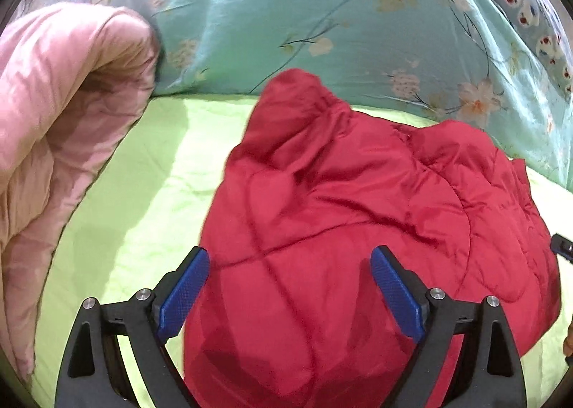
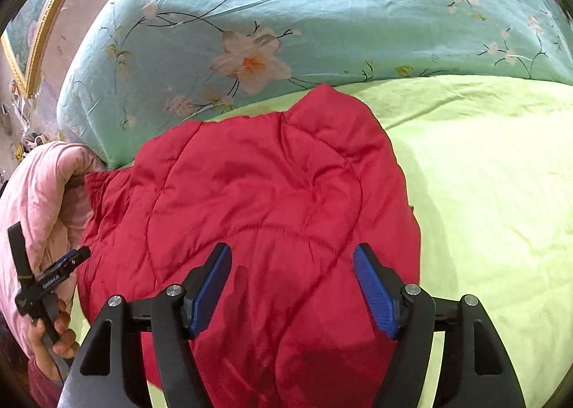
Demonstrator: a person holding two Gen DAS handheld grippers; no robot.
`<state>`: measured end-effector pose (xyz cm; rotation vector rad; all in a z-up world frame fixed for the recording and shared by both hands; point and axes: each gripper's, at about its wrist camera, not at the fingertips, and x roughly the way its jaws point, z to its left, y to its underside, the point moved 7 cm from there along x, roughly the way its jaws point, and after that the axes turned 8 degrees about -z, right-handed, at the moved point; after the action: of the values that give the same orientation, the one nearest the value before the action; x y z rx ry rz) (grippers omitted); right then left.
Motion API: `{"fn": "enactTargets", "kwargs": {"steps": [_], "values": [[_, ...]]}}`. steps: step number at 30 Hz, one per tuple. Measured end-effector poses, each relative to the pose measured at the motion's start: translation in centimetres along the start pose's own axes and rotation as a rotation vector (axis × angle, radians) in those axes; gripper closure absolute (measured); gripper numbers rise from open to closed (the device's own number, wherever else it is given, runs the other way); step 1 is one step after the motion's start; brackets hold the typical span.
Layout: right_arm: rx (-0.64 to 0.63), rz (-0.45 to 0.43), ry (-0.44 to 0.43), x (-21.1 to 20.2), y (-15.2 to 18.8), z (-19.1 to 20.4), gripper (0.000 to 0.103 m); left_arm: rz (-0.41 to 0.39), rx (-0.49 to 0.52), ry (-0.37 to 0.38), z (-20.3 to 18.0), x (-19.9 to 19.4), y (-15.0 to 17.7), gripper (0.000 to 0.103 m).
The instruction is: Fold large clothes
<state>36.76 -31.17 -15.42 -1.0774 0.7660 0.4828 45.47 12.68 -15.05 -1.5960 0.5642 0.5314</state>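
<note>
A red quilted jacket (image 1: 343, 207) lies bunched on the lime green bed sheet (image 1: 136, 193). My left gripper (image 1: 290, 257) hangs open just above the jacket's near part, blue pads wide apart and empty. In the right wrist view the same jacket (image 2: 258, 193) spreads across the sheet (image 2: 483, 193). My right gripper (image 2: 292, 257) is open above the jacket's near edge and holds nothing. The left gripper (image 2: 77, 256) shows at the left edge there, held in a hand, beside the jacket.
A folded pink quilt (image 1: 61, 114) lies at the left of the sheet; it also shows in the right wrist view (image 2: 39, 193). A teal floral duvet (image 1: 304, 14) is piled along the far side (image 2: 322, 14). A gold-framed picture (image 2: 39, 25) hangs on the far left.
</note>
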Motion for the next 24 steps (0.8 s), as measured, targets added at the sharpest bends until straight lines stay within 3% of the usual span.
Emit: {"fn": "enactTargets", "kwargs": {"steps": [4,12,24], "values": [[-0.005,-0.001,-0.011,-1.5,0.5,-0.3,0.026,-0.005,-0.054,0.027,1.8,-1.4,0.5,0.004],[0.005,0.009,-0.007,-2.8,1.2,-1.5,0.023,0.047,-0.089,0.042,4.0,-0.6,1.6,0.003],[0.064,0.034,-0.002,-3.1,1.9,-4.7,0.023,0.079,-0.106,0.072,4.4,0.6,2.1,0.001]]}}
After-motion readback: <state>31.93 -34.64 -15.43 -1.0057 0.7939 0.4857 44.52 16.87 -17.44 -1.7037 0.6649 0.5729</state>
